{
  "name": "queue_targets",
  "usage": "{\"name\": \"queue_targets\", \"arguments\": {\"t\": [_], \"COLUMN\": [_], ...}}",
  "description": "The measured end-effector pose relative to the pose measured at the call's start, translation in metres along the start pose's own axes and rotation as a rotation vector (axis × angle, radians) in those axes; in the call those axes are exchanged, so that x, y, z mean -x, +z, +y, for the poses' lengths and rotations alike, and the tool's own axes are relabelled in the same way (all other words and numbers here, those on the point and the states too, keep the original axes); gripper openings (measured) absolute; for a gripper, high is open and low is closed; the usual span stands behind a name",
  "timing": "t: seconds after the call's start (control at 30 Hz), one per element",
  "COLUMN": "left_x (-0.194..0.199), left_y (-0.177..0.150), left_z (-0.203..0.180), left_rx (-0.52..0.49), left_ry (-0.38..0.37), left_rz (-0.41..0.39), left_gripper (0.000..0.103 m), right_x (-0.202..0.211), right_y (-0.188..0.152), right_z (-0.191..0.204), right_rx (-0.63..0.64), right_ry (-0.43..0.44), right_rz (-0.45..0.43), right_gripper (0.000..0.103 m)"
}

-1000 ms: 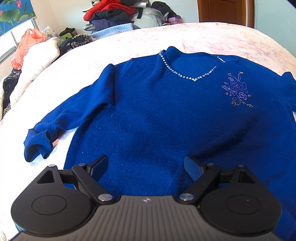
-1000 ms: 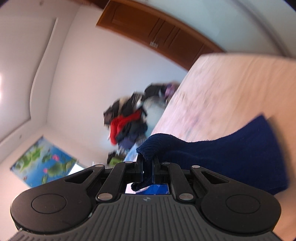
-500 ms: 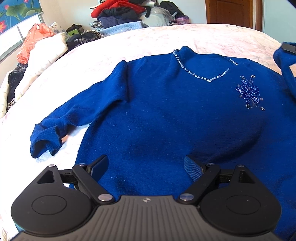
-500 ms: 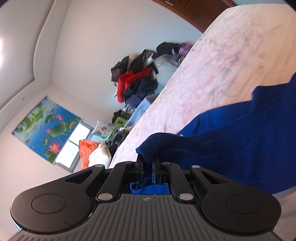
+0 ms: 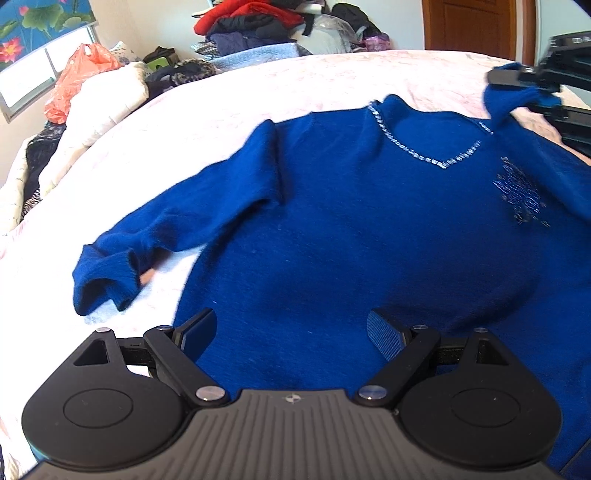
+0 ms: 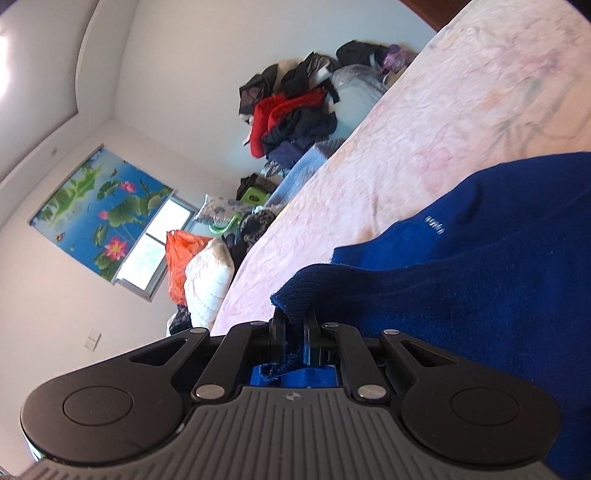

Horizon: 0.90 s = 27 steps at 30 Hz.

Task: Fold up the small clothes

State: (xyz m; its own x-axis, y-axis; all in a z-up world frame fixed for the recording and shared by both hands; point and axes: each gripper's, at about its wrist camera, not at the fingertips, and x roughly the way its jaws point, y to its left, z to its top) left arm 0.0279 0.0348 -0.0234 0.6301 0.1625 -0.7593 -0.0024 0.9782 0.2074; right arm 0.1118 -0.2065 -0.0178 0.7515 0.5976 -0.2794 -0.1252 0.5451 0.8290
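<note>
A dark blue sweater (image 5: 351, 229) with a rhinestone neckline and a beaded flower lies face up on the pink bedspread (image 5: 258, 96). Its left sleeve (image 5: 177, 225) stretches out to the left, cuff curled. My left gripper (image 5: 291, 332) is open and empty, hovering over the sweater's lower body. My right gripper (image 6: 293, 328) is shut on the cuff of the right sleeve (image 6: 306, 291) and holds it lifted; it shows in the left wrist view (image 5: 517, 79) at the upper right, above the sweater's right shoulder.
A pile of clothes (image 5: 266, 26) sits beyond the bed's far edge. A white duvet (image 5: 107, 107) and an orange plastic bag (image 5: 70, 81) lie at the left. A wooden door (image 5: 476, 26) stands at the back right.
My right gripper has carried the sleeve cuff leftward, over the sweater's right shoulder. The left view has shifted so the sweater sits further right; the left gripper stays open.
</note>
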Motion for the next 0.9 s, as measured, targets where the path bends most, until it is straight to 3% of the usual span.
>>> {"name": "queue_targets", "arguments": {"t": [0.63,0.9], "left_x": [-0.005,-0.007], "left_y": [-0.002,-0.007], "left_z": [0.047,0.060], "left_rx": [0.071,0.094], "left_ry": [0.067,0.079], "left_rz": [0.012,0.024], "left_gripper": [0.089,0.089], "right_x": [-0.113,-0.134], "right_y": [-0.037,-0.049], "right_z": [0.054,0.054], "right_rx": [0.084,0.085], "right_ry": [-0.031,-0.071], "right_rz": [0.186,0.213], "right_gripper": [0.012,0.012]}}
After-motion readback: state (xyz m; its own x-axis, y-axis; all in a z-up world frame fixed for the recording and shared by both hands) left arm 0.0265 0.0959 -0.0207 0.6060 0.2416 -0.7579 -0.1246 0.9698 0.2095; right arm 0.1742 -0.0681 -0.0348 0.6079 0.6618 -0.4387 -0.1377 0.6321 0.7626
